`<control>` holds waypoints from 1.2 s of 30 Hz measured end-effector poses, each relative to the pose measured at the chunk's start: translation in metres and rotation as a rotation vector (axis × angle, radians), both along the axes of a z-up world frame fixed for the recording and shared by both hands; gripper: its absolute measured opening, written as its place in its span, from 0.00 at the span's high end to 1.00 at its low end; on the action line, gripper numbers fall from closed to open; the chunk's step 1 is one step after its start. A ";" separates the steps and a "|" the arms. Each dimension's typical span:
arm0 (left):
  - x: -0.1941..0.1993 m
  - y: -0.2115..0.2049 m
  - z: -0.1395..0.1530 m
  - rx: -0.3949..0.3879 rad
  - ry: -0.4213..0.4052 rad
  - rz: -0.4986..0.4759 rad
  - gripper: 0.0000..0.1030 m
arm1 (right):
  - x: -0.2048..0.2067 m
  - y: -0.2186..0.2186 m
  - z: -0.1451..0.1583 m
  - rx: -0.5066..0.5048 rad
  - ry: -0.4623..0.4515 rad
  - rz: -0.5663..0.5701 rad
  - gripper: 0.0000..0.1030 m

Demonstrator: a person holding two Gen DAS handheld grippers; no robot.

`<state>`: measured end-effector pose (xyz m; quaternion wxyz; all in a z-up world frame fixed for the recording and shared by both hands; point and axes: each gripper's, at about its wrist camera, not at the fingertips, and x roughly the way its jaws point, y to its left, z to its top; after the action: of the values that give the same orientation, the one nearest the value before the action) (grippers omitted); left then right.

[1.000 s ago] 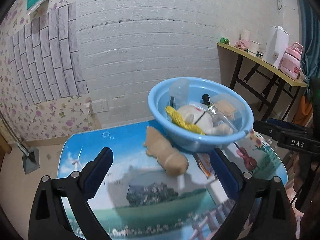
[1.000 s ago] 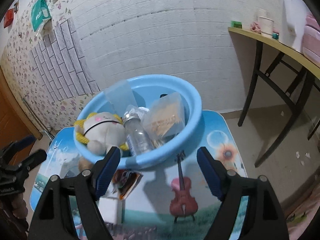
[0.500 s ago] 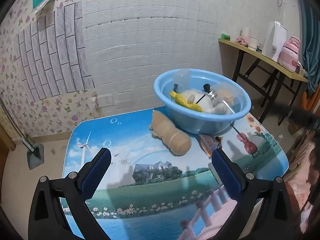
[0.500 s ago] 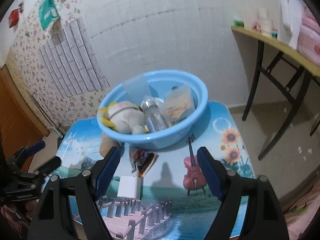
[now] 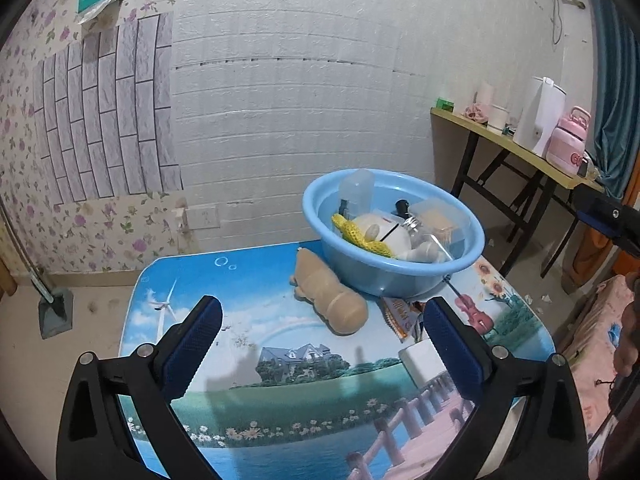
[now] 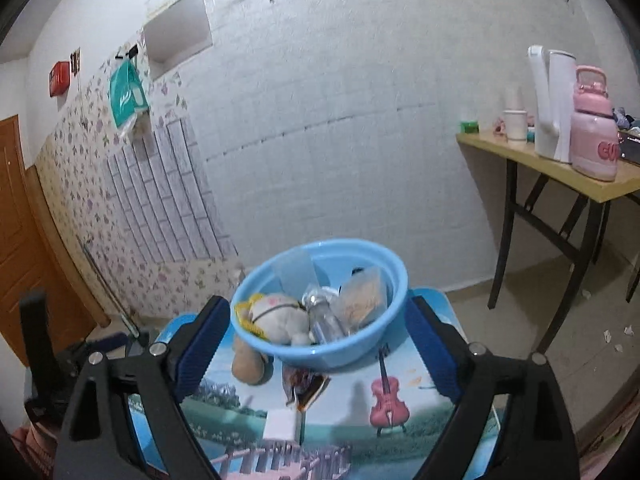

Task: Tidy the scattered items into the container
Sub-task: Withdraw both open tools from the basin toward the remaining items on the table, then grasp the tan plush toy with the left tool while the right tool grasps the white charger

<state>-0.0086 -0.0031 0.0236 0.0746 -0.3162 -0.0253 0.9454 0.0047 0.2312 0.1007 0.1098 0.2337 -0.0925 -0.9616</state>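
Observation:
A blue basin (image 5: 404, 276) (image 6: 352, 350) stands at the far side of the picture-printed table (image 5: 248, 292). It holds a white plush, a yellow knit piece, a bottle, a clear cup and a clear bag. On the table beside it lie a tan plush toy (image 5: 332, 300) (image 6: 248, 366), a snack packet (image 5: 402, 314) (image 6: 300, 390) and a white block (image 5: 422, 362) (image 6: 282, 422). My left gripper (image 5: 322, 348) is open and empty, held above the table's near side. My right gripper (image 6: 318, 350) is open and empty, held high and back from the basin.
A wooden side table (image 5: 516, 152) (image 6: 560, 172) at the right carries a white kettle, a pink bottle and cups. A white brick wall is behind the table. A wooden door (image 6: 24, 240) is at the left.
Both grippers have pulled back and risen from the basin, staying open and empty. The table and its items now look smaller and farther off.

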 end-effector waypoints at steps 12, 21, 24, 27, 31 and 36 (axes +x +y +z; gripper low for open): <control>0.010 -0.001 0.009 0.083 0.106 0.003 0.00 | 0.015 0.001 0.010 -0.005 0.101 0.010 0.12; 0.009 -0.009 -0.013 0.075 0.026 0.019 0.00 | -0.008 -0.001 -0.047 0.011 -0.144 0.056 0.12; 0.009 -0.011 -0.025 0.052 -0.012 0.020 0.00 | -0.013 -0.004 -0.068 0.015 -0.205 0.062 0.12; 0.008 -0.013 -0.036 0.041 -0.042 0.021 0.00 | -0.018 -0.012 -0.088 0.001 -0.273 0.088 0.12; 0.004 -0.015 -0.052 0.044 -0.083 0.021 0.00 | -0.018 -0.028 -0.105 0.036 -0.312 0.118 0.12; -0.002 -0.014 -0.071 0.033 -0.121 0.013 0.00 | -0.024 -0.048 -0.123 0.067 -0.363 0.162 0.13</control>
<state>-0.0102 -0.0175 -0.0474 0.0722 -0.3713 -0.0473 0.9245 -0.0192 0.1830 -0.0222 0.1606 0.4136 -0.0593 -0.8942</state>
